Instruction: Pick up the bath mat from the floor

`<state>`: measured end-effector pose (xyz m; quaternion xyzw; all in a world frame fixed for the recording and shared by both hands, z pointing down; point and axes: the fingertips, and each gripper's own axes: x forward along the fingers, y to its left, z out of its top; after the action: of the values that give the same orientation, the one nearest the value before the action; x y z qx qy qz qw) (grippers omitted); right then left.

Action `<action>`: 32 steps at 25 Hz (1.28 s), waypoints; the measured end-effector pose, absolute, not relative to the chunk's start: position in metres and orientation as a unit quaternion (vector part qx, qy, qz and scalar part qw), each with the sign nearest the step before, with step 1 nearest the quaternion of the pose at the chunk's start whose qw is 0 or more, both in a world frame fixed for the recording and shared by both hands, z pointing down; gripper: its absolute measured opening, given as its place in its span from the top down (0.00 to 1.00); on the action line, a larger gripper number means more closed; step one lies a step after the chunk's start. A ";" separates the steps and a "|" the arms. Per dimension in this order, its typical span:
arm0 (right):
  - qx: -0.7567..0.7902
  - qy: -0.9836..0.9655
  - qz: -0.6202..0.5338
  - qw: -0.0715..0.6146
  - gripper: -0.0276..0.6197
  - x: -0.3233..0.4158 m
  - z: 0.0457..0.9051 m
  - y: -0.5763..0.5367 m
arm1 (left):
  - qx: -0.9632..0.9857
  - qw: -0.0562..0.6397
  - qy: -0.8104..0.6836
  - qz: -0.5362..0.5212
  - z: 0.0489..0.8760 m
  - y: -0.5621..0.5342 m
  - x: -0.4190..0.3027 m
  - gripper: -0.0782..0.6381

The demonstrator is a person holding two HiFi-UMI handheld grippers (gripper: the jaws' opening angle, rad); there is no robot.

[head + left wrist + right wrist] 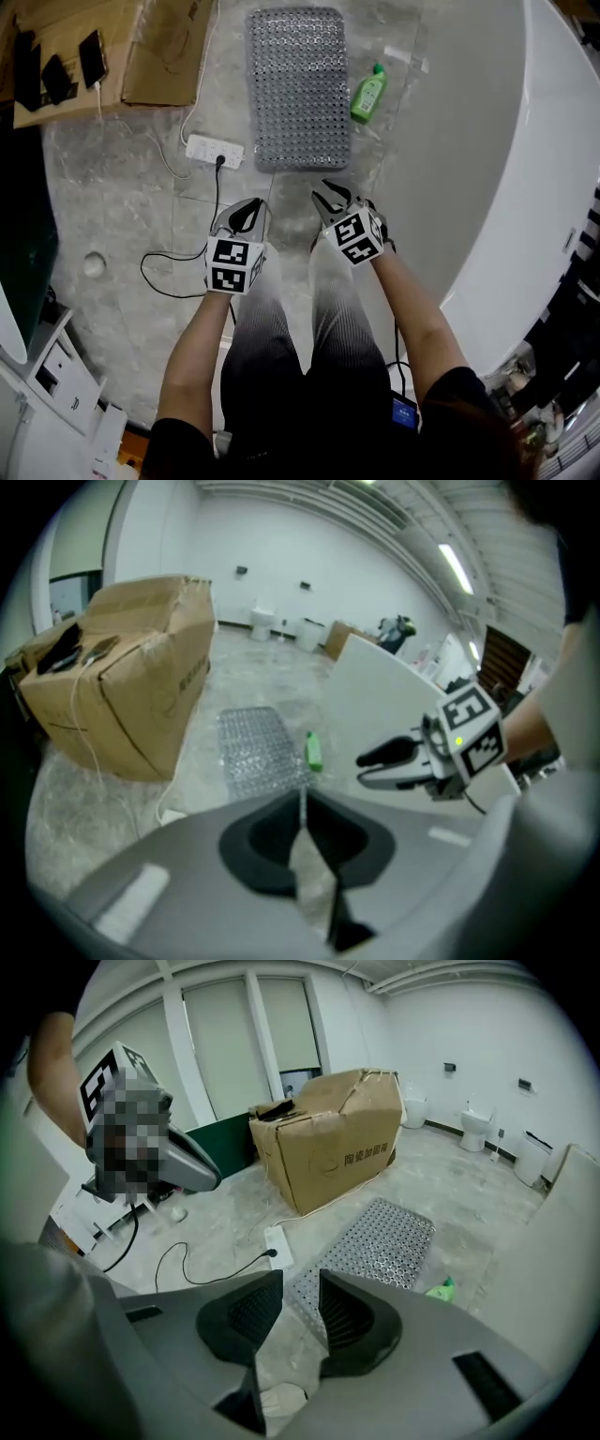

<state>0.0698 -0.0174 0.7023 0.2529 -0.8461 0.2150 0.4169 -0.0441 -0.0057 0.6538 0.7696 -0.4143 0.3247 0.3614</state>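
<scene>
On the floor [122, 187] just ahead of both grippers lies the bath mat [298, 89], flat, its long axis running straight away from the person. Its near short edge is closest to the right gripper [333, 199], jaws apart and empty. The left gripper [248, 214] has its jaws together, holding nothing. In both gripper views the jaws cover that near edge

Floor: I see a grey marbled floor [112, 206] beneath the left gripper [246, 216].
Tub: white bathtub [525, 159], right of the right gripper [330, 200].
Storage: cardboard box [159, 56], ahead-left.
Light: ceiling strip lights [457, 566].
</scene>
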 end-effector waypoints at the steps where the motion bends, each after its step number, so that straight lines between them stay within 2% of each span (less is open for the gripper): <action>1: 0.250 -0.844 0.213 0.423 0.78 0.069 0.715 -0.015 | 0.769 0.362 -0.414 0.327 0.663 -0.006 -0.046 0.86; 12: 0.227 -0.831 0.201 0.466 0.76 0.053 0.837 -0.007 | 0.756 0.363 -0.417 0.350 0.765 -0.004 -0.060 0.85; 32: 0.170 -0.822 0.151 0.522 0.74 0.040 1.004 0.013 | 0.751 0.362 -0.417 0.362 0.918 0.003 -0.070 0.84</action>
<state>0.0400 0.0131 1.0043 0.1705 -0.8218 0.1510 0.5223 -0.0703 0.0030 0.9184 0.7511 -0.4166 0.3623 0.3619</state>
